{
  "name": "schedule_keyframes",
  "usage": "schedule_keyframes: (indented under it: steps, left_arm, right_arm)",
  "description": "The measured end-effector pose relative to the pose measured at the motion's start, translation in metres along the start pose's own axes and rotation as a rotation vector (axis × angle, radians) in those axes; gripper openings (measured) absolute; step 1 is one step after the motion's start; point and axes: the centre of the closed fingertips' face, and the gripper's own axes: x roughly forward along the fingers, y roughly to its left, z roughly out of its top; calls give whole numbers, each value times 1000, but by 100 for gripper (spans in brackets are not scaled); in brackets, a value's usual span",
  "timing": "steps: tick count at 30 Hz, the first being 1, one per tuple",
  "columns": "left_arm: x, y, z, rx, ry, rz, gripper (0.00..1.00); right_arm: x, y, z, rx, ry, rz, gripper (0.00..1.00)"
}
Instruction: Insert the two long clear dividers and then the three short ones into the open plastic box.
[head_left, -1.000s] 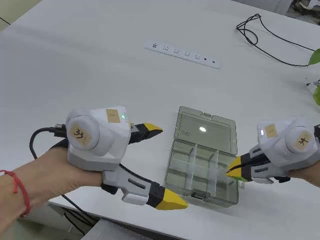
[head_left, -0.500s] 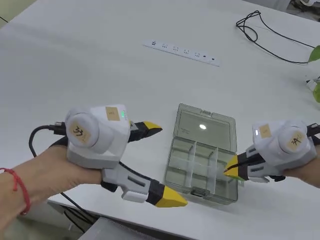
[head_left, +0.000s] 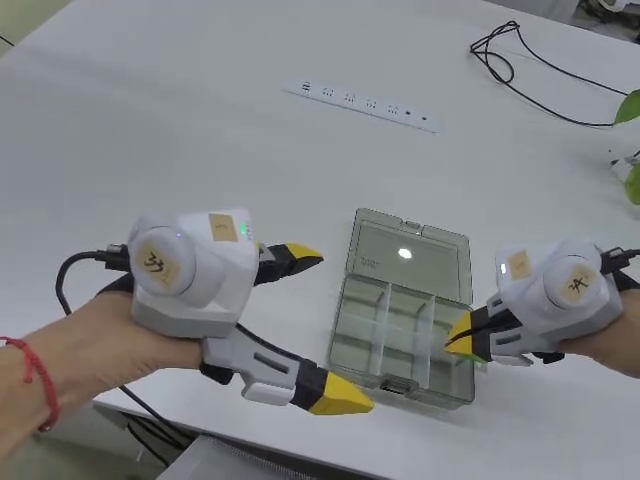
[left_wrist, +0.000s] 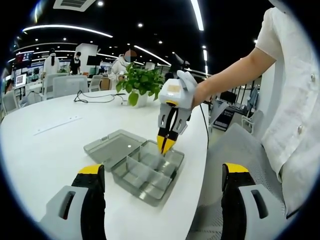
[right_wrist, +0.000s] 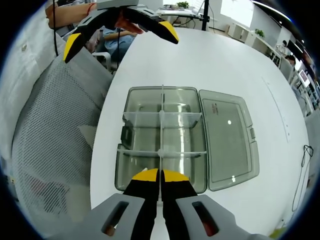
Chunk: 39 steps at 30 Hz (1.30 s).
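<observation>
The open grey plastic box (head_left: 345, 352) lies near the table's front edge, its lid (head_left: 410, 250) flat behind it. Clear dividers stand inside: two crosswise and one lengthwise (right_wrist: 161, 102) in the right gripper view. My right gripper (head_left: 458, 341) is at the box's right wall, shut on the near end of that lengthwise divider (right_wrist: 160, 167). In the left gripper view it (left_wrist: 166, 144) points down into the box (left_wrist: 125, 175). My left gripper (head_left: 325, 328) hovers left of the box, wide open and holding nothing.
A white power strip (head_left: 365, 103) lies farther back, and a black cable (head_left: 520, 60) loops at the far right by green plant leaves (head_left: 630, 110). The table edge runs just in front of the box. A mesh chair (right_wrist: 55, 125) stands beside the table.
My right gripper has edged slightly left towards the box while staying shut. The left gripper has stayed open in the same place.
</observation>
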Motion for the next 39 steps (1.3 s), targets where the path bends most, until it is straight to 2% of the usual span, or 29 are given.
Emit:
schedule_keyframes:
  steps: [17, 31, 39]
  left_arm:
    - [2, -2, 4, 13, 6, -7, 99]
    - [-4, 0, 0, 23, 34, 4, 100]
    - [-7, 2, -2, 27, 46, 14, 100]
  right_arm:
    - [4, 0, -3, -12, 36, 2, 2]
    - [4, 0, -3, 7, 27, -2, 5]
    - [-8, -1, -2, 35, -8, -25, 11]
